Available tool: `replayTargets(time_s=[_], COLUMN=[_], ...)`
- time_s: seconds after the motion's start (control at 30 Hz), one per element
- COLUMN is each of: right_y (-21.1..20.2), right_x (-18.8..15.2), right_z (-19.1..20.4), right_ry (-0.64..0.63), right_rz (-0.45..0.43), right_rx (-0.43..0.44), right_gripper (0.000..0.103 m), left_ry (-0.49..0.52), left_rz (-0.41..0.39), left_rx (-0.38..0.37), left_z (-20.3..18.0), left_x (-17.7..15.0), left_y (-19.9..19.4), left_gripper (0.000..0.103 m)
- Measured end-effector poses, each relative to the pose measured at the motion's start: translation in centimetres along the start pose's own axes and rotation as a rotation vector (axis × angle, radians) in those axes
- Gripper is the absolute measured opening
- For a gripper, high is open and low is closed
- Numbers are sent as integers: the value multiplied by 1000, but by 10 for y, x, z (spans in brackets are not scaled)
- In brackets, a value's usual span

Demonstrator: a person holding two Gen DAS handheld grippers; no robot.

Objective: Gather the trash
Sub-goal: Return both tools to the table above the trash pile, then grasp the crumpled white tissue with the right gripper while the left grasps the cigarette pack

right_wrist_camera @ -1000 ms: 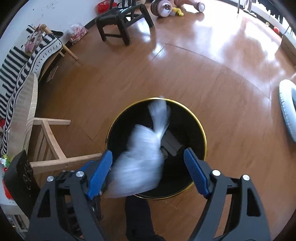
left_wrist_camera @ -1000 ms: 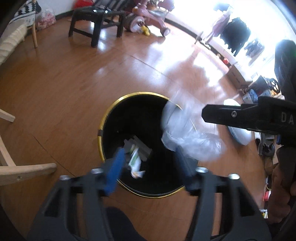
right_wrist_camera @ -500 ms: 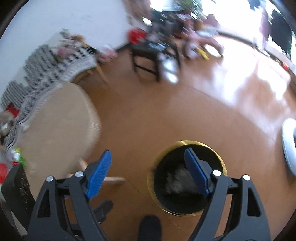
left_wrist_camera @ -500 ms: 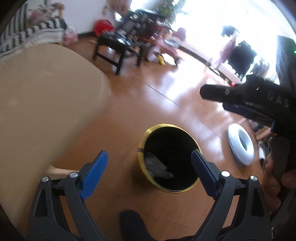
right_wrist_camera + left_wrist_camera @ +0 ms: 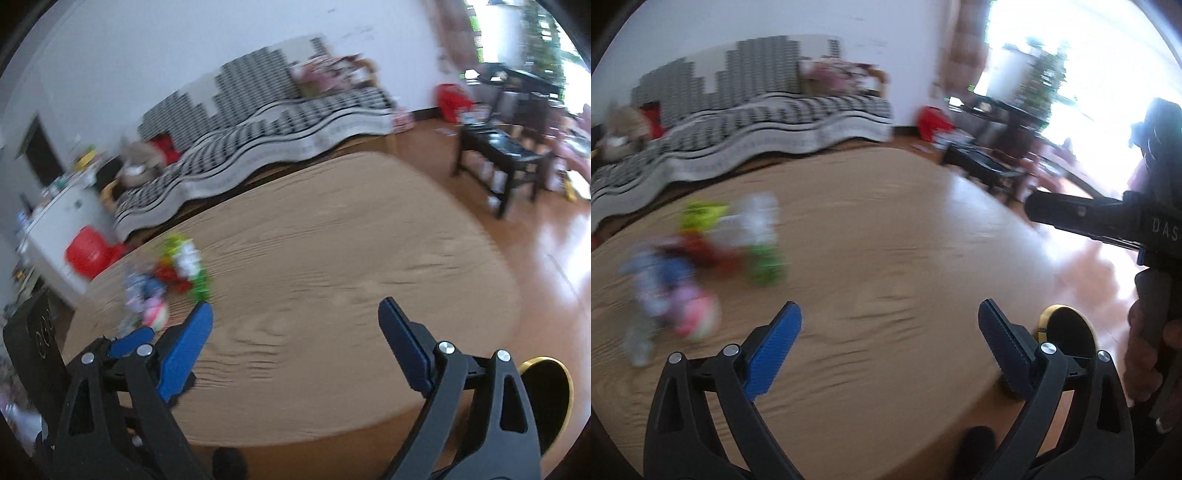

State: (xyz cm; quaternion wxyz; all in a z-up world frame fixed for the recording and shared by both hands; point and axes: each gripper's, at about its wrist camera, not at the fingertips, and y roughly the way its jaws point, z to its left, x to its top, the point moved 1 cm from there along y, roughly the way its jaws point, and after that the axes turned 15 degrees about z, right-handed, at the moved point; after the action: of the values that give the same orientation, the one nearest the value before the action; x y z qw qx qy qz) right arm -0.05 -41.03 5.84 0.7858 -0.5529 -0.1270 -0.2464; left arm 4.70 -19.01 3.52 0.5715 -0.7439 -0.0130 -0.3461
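A blurred pile of colourful trash [image 5: 701,258] lies on the left part of a round wooden table [image 5: 905,258]; it also shows in the right wrist view [image 5: 170,280]. My left gripper [image 5: 890,347] is open and empty above the table's near side. My right gripper [image 5: 295,343] is open and empty, also over the table [image 5: 351,258]. The black bin with a gold rim [image 5: 1067,332] stands on the floor past the table's right edge, and shows in the right wrist view [image 5: 546,391]. The right gripper's body [image 5: 1108,221] shows at the right of the left wrist view.
A sofa with a black-and-white striped cover [image 5: 258,125] stands behind the table. A black low table [image 5: 506,155] is at the right on the wooden floor. A red stool [image 5: 88,254] stands at the left, next to a white cabinet [image 5: 55,210].
Both grippers have risen and tilted up from over the bin to over the table. The clear plastic bag dropped into the bin. Both grippers stay open.
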Motion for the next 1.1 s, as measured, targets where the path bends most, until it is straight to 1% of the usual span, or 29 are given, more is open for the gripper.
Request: replayTargets(time_s=[0.07, 0.13, 0.23, 0.27, 0.37, 0.47, 0.6, 0.73, 0.9, 0.97, 1.03, 1.07, 1.1], right_y=[22, 38, 65, 71, 103, 130, 162, 189, 219, 226, 234, 239, 243], right_x=[9, 12, 23, 24, 36, 47, 62, 77, 93, 96, 99, 100, 100], right_z=[35, 61, 90, 93, 120, 135, 148, 148, 146, 149, 154, 157, 159], right_ry=[-48, -86, -126, -133, -161, -177, -175, -153, -124, -128, -143, -151, -157], right_rz=[25, 40, 64, 71, 102, 128, 152, 166, 189, 191, 198, 200, 204], right_rx=[25, 31, 40, 44, 58, 75, 76, 73, 83, 82, 71, 64, 58], right_gripper=[88, 88, 88, 88, 88, 88, 88, 88, 88, 88, 88, 87, 84], left_ry=[-36, -78, -148, -173, -224, -259, -258, -244, -224, -222, -233, -239, -235], left_rz=[-5, -6, 6, 12, 30, 53, 87, 117, 140, 165, 158, 156, 162], left_rx=[41, 81, 128, 140, 161, 187, 183, 208, 214, 205, 193, 184, 189], left_z=[32, 68, 119, 137, 172, 200, 223, 241, 255, 261, 266, 267, 267], left_x=[-9, -20, -34, -38, -49, -54, -55, -48, -42, -37, -33, -31, -30], left_y=[-7, -14, -21, -22, -20, -17, -2, 21, 43, 52, 53, 53, 55], left_gripper=[94, 94, 94, 94, 94, 94, 94, 94, 94, 94, 94, 94, 94])
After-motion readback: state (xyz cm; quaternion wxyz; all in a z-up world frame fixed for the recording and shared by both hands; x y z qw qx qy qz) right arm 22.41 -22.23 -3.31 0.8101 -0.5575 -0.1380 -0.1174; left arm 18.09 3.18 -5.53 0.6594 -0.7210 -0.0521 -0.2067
